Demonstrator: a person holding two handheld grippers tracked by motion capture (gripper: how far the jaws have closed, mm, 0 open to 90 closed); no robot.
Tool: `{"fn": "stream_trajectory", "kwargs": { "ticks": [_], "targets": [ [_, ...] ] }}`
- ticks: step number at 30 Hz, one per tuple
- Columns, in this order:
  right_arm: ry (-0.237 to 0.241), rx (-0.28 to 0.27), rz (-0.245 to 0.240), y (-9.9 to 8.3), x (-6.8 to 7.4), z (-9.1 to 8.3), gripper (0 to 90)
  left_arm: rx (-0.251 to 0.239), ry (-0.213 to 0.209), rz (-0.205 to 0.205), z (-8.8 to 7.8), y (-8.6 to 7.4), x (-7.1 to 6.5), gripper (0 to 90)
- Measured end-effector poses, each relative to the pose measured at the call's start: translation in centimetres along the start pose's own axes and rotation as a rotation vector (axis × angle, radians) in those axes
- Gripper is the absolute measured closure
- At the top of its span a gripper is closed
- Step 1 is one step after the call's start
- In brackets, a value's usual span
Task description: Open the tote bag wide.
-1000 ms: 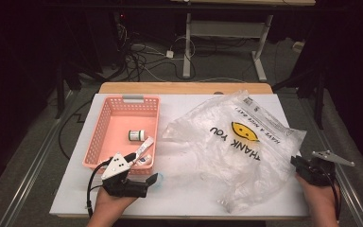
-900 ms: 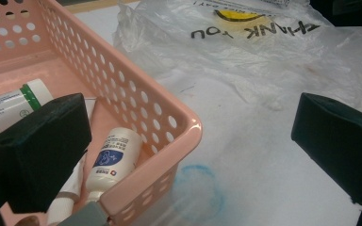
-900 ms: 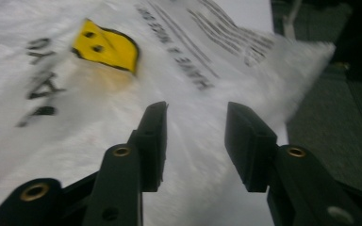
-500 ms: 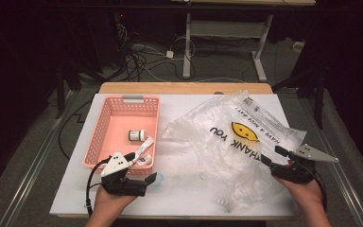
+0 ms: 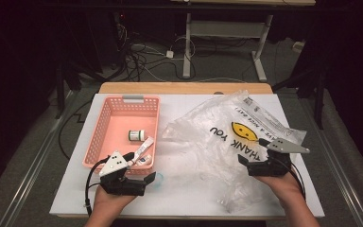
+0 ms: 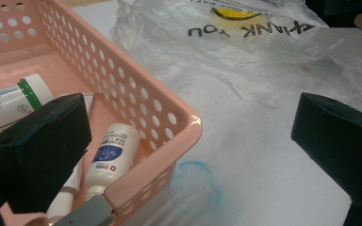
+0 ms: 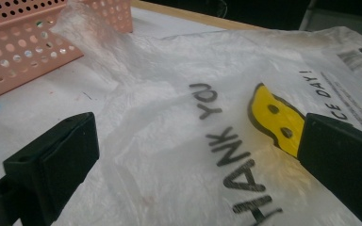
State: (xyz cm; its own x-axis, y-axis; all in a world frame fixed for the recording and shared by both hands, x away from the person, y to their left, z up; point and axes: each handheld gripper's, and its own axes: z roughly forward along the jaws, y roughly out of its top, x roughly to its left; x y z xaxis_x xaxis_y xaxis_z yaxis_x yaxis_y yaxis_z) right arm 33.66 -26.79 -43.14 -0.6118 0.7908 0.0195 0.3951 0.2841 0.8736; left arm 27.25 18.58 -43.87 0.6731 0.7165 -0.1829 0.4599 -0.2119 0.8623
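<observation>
One thin plastic bag (image 5: 227,142), clear and full of wrinkles, lies spread on the right half of the table, and a yellow smiling face (image 7: 275,120) with black letters is printed on it. The right gripper (image 5: 257,163) hovers over the near right part of this bag; its jaws have just been opening and now stand wide, with only the crumpled film under them and nothing pressed between the black pads. The left gripper (image 5: 134,179) is at the near left, just beside the near corner of a pink basket (image 5: 105,130). Its jaws are also wide apart and hold nothing.

The basket is of hard plastic, rectangular, with round holes in its walls. Inside lie a small white jar with a green band (image 5: 136,135), a white bottle with a blue label (image 6: 111,157) and a slim tube (image 5: 142,150). A faint blue ring mark (image 6: 195,186) is on the surface near the basket's corner.

The table (image 5: 184,194) has a matte white top with light scratches, and a wooden edge (image 5: 184,88) shows at its far side. Behind it the room is dark, with cables (image 5: 146,59) on a grey floor and the white legs of another desk (image 5: 222,33).
</observation>
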Motion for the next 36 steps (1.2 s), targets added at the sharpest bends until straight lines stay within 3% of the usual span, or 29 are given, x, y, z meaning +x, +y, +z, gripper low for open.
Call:
{"fn": "stream_trajectory", "kwargs": {
  "ticks": [9, 17, 26, 30, 35, 36],
  "targets": [
    [0.035, 0.015, -0.021, 2.5, 0.3, 3.0, 0.1, -0.016, 0.026, 0.003, -0.1, -0.1, -0.2, 0.0],
    [0.079, 0.019, -0.043, 3.0, 0.9, 4.6, 1.3, -0.013, 0.029, 0.019, 0.0, -0.2, -0.4, 0.0],
    [0.112, 0.117, -0.089, 2.1, 2.4, 6.1, 6.3, -0.027, 0.011, 0.006, 0.1, -0.3, -0.7, 0.0],
    [0.135, 0.158, -0.103, 1.4, 2.8, 6.5, 15.6, -0.029, 0.014, 0.006, 0.1, -0.4, -0.7, 0.0],
    [0.139, 0.207, -0.12, 0.7, 3.2, 7.0, 19.2, -0.03, 0.02, 0.008, 0.1, -0.5, -0.5, 0.0],
    [0.149, 0.237, -0.128, 0.3, 3.4, 7.3, 21.0, -0.031, 0.024, 0.013, 0.1, -0.5, -0.5, 0.0]
  ]
}}
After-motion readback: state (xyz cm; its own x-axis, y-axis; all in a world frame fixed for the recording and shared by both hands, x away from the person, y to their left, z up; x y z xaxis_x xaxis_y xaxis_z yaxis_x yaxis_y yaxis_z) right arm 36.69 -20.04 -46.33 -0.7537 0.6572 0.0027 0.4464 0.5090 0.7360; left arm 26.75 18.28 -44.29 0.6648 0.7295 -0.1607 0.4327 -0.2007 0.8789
